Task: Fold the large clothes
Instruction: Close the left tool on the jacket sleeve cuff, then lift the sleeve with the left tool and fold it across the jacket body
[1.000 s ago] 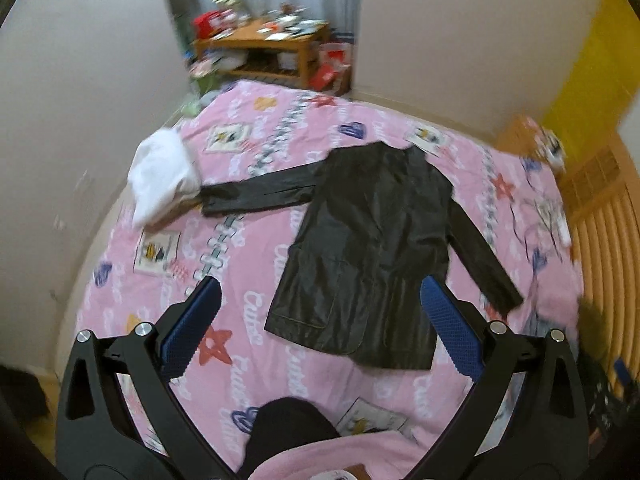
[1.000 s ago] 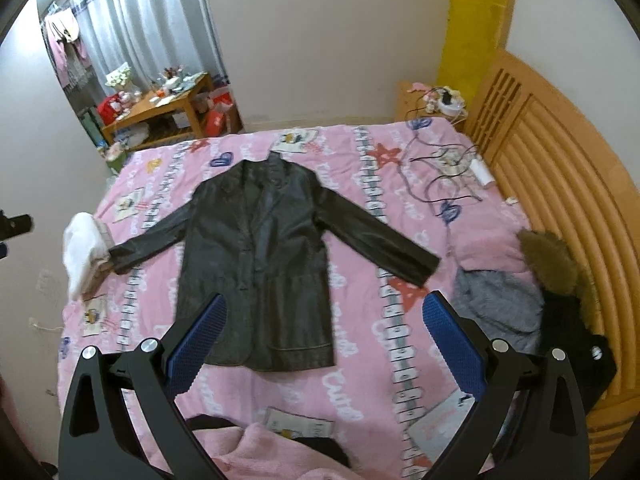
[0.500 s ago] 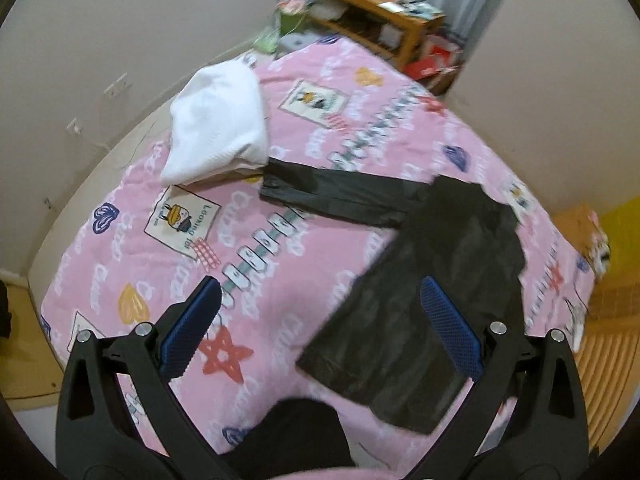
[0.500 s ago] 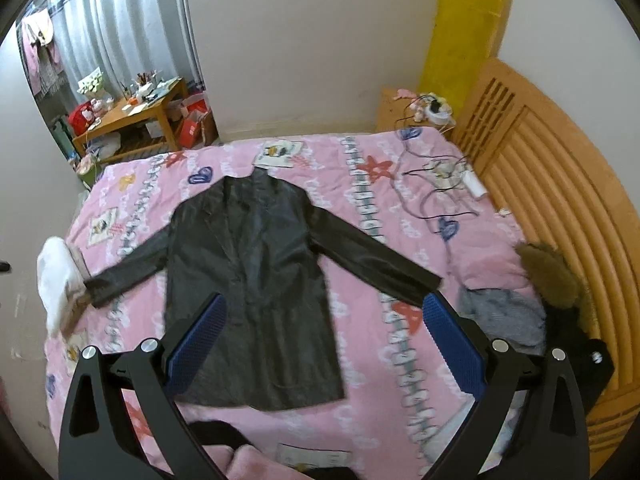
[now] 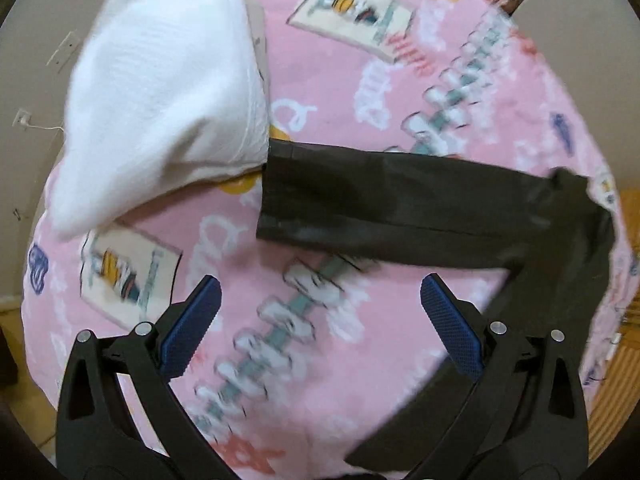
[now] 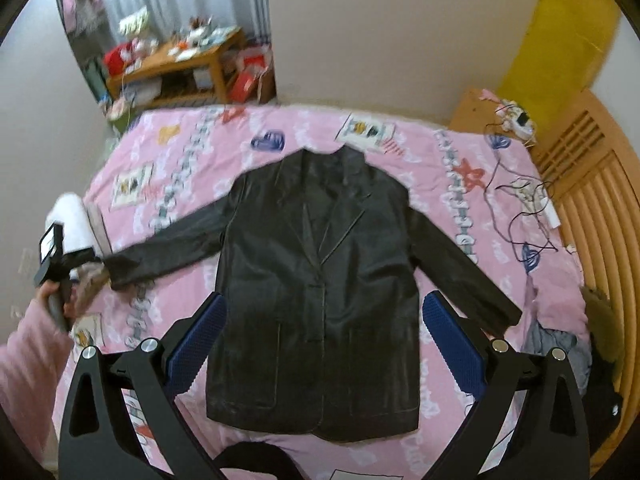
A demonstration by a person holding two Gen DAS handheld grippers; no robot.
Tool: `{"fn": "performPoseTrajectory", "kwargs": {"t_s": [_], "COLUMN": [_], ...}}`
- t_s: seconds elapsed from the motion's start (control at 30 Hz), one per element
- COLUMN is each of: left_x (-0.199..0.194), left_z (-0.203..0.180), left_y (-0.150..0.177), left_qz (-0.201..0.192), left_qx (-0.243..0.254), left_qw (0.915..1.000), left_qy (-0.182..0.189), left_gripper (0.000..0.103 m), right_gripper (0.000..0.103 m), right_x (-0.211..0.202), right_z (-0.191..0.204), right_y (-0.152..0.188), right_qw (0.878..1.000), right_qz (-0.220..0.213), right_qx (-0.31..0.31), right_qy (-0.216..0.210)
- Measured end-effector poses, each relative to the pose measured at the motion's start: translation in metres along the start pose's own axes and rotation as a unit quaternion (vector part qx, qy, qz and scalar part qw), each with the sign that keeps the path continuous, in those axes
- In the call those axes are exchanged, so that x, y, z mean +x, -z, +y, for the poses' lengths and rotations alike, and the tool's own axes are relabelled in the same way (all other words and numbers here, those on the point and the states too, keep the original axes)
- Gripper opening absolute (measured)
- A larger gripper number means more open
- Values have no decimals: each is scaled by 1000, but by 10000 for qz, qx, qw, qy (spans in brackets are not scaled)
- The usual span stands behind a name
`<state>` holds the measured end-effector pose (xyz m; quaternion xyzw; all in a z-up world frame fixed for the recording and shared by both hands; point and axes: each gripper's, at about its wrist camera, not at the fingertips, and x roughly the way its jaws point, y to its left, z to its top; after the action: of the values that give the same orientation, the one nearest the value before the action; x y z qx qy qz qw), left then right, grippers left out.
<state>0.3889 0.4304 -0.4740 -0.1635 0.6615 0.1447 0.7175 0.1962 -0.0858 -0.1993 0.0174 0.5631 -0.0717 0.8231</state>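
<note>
A dark leather jacket [image 6: 316, 288] lies flat, front up, on the pink bedspread [image 6: 188, 168], sleeves spread out to both sides. In the left wrist view its left sleeve [image 5: 384, 208] stretches across the bed, cuff beside a white pillow [image 5: 160, 92]. My left gripper [image 5: 320, 312] is open and empty, hovering just short of that sleeve. It also shows at the left edge of the right wrist view [image 6: 56, 264], held in a hand near the cuff. My right gripper [image 6: 324, 332] is open and empty above the jacket's lower half.
A wooden headboard [image 6: 600, 216] runs along the right side. Cables [image 6: 524, 208] and a pile of grey and dark clothes [image 6: 568, 344] lie on the bed's right part. A cluttered wooden table [image 6: 180, 64] stands beyond the bed. The white pillow shows at the bed's left edge [image 6: 72, 220].
My left gripper has swung left and down close to the left sleeve's cuff. My right gripper has moved closer above the jacket body. Both stay open.
</note>
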Motion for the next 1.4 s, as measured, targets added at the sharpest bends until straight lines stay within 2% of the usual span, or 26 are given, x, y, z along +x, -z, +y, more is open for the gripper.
{"fn": "performPoseTrajectory", "kwargs": {"t_s": [0.1,0.2,0.27,0.33,0.37,0.4,0.43,0.47,0.57,0.6,0.8,0.97,1.07,1.23,1.27,1.4], "left_x": [51,90,109,126,131,134,137,139,138,137,97,58,36,-28,-47,-81], "left_z": [10,25,36,46,47,46,44,38,22,20,17,-4,-8,-50,-65,-94], "left_y": [-24,-37,-42,-45,-46,-46,-47,-47,-44,-43,-31,-13,-11,5,9,15], "left_qz": [183,390,527,665,686,681,700,740,664,652,189,-165,-299,-757,-869,-1036], "left_qx": [-66,-316,-524,-729,-764,-750,-700,-582,-62,-4,-56,326,369,833,1025,1288], "left_qw": [9994,9979,9969,9950,9947,9948,9951,9955,9966,9964,9996,9992,9981,9906,9865,9793], "left_qy": [-272,-414,-243,-124,-67,-43,-67,-68,-487,-538,-192,159,388,777,935,1168], "left_gripper": [98,97,97,87,73,55,44,35,11,8,0,0,0,0,0,0], "right_gripper": [95,95,95,95,95,95,95,95,95,95,95,95,95,95,95,95], "right_x": [23,36,40,43,43,43,42,41,35,33,25,18,12,-6,-10,-18], "right_z": [7,11,11,14,16,17,20,23,32,34,35,31,26,12,8,-11], "right_y": [6,10,9,8,7,5,4,4,1,0,1,8,14,20,20,26], "right_qw": [9996,9990,9988,9985,9984,9984,9984,9984,9985,9986,9990,9992,9989,9979,9977,9966], "right_qz": [268,381,408,431,412,378,352,342,255,208,90,-10,-67,-220,-270,-443], "right_qx": [13,-26,43,66,48,29,-1,-21,-122,-135,-6,175,301,522,561,633], "right_qy": [26,239,259,326,372,416,448,439,473,473,445,370,342,301,283,293]}}
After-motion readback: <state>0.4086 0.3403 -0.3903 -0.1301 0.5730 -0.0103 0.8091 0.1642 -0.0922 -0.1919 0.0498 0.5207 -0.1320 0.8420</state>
